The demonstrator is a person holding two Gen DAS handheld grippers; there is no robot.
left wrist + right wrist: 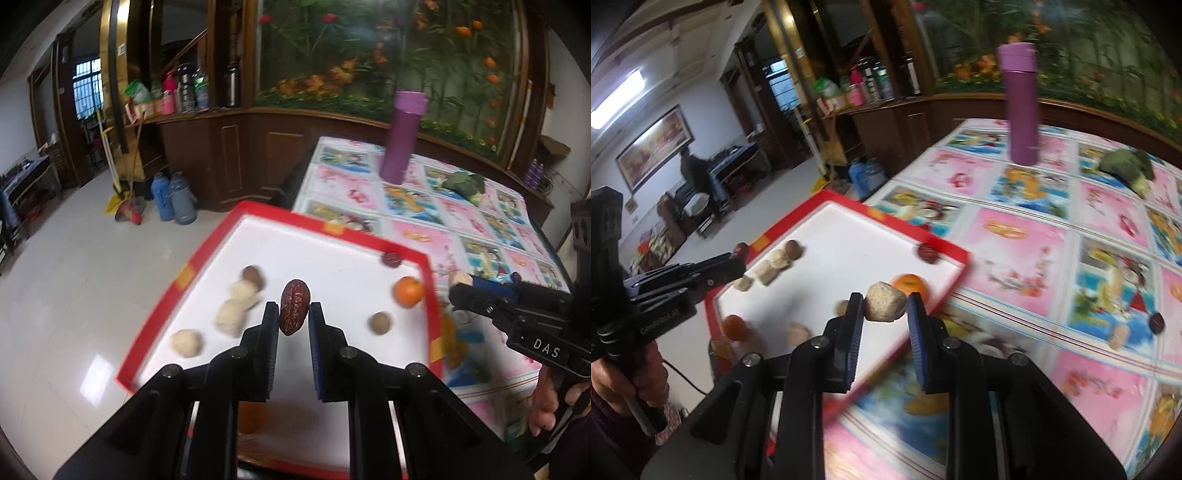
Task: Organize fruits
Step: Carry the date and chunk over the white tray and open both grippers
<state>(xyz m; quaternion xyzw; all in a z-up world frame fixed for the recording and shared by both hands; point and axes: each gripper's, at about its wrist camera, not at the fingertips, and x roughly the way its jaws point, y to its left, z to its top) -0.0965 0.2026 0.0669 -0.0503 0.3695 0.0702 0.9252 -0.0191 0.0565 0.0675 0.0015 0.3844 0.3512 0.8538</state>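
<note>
Left wrist view: a wrinkled red date (294,307) is being pinched between the pads of the left gripper (293,314), above the tray (369,238).
Right wrist view: a pale round fruit (885,301) is being pinched in the right gripper (885,306), over the tray's near right edge.
Claws: both are being kept narrow, each one holding its own fruit; neither is wide.
Already in the tray: an orange (408,291), a small brown nut-like ball (379,323), a dark red date in the far corner (391,259), some pale lumps (236,306) and a brown ball (253,276) are being kept on the white inside.
Still outside the tray: a dark red fruit (1156,322) and a pale piece (1118,336) are being left on the cloth, well apart from the tray.
How far along: a good part seems to be done; two fruits are being carried and at least two more are being left to pick up.
Not a fruit: a green broccoli-like thing (1128,166) is being left far off on the cloth; whether it belongs in the tray cannot be told.
Surface: the table is being covered by a pink and blue picture cloth (1027,236); a tall purple bottle (1021,103) is being kept upright near the far edge.
Room: a pale shiny floor (55,295), dark wood cabinets and a big flower picture are being shown behind; two blue flasks (173,197) are being kept on the floor.
</note>
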